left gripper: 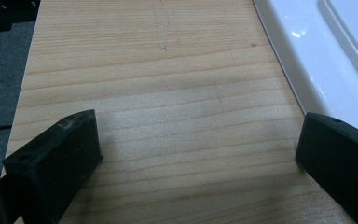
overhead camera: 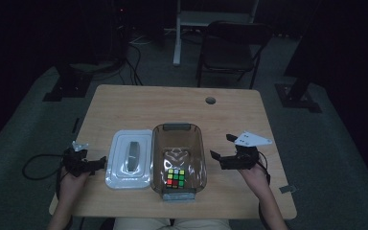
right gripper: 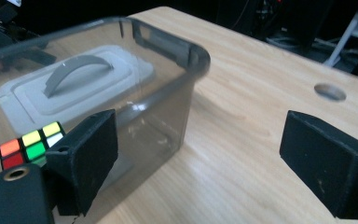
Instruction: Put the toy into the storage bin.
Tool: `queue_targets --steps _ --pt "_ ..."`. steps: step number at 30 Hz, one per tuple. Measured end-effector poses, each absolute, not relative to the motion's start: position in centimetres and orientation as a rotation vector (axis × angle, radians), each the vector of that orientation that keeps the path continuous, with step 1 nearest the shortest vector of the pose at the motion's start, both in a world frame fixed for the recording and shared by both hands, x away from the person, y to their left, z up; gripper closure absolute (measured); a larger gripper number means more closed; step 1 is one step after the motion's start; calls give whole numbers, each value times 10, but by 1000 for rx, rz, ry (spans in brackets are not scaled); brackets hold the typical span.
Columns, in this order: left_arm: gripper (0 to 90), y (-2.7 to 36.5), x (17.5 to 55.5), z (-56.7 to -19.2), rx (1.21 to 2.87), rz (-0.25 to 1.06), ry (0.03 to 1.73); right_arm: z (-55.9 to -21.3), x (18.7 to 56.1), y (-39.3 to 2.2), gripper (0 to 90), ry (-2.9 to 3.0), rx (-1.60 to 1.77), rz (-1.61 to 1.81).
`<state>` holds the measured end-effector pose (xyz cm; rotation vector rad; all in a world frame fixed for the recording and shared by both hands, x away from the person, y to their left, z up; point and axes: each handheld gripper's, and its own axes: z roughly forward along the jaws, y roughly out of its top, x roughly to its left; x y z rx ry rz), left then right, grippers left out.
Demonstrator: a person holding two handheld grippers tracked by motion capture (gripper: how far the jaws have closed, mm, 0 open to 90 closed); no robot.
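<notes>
A clear plastic bin [overhead camera: 191, 143] stands mid-table with a colourful puzzle cube [overhead camera: 175, 177] on its floor at the near end. Its white lid [overhead camera: 120, 167], which has a grey handle, lies flat just left of it. My left gripper [overhead camera: 98, 163] rests open on the wood beside the lid's left edge; the left gripper view shows bare table between the jaws [left gripper: 198, 135] and the lid's rim [left gripper: 317, 46] at the right. My right gripper [overhead camera: 221, 146] hovers open just right of the bin. In the right gripper view the bin [right gripper: 168, 46] and the cube [right gripper: 30, 144] sit left of the empty jaws [right gripper: 198, 135].
The wooden table [overhead camera: 172, 105] has a round cable hole [overhead camera: 211, 100] near its far edge, also seen as the hole [right gripper: 330, 92]. A dark folding chair [overhead camera: 230, 48] stands beyond the table. Cables trail off the left side onto the carpet.
</notes>
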<state>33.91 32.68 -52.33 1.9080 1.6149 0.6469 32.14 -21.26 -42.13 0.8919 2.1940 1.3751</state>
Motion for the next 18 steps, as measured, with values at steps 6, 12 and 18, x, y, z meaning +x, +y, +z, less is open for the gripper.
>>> queue_targets --steps 6,12,18 --pt "5 326 340 -523 1901 651 1626 -446 322 -223 113 2183 966 1349" --pt "5 327 339 -523 1907 647 1614 -474 322 -233 113 2177 1043 1285" --pt "5 327 339 -523 1911 645 1609 -501 320 -247 113 2156 1150 1225"
